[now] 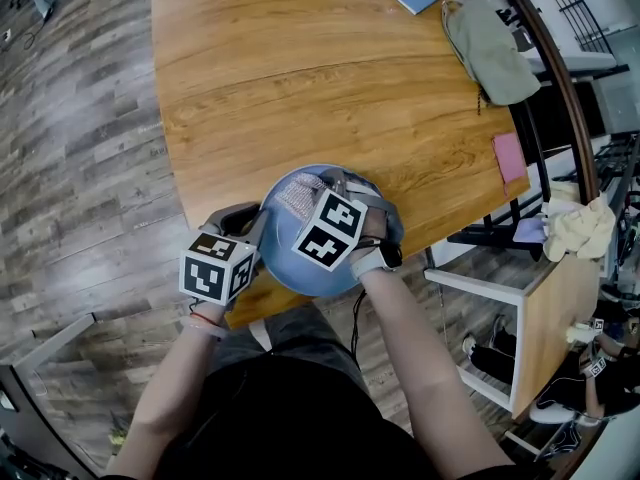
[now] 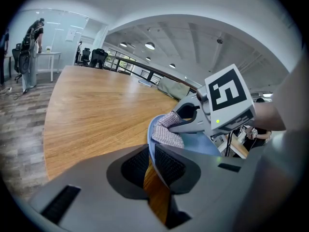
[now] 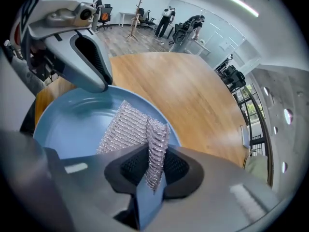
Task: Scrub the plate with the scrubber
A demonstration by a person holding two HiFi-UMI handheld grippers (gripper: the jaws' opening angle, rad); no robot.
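Now, scrubber (image 3: 126, 127) on plate (image 3: 72, 127); left gripper (image 2: 153, 154) pinches rim.

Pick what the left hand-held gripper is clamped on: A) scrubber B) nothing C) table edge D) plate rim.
D: the left hand-held gripper pinches the plate by its rim; the scrubber is in the right hand-held gripper.
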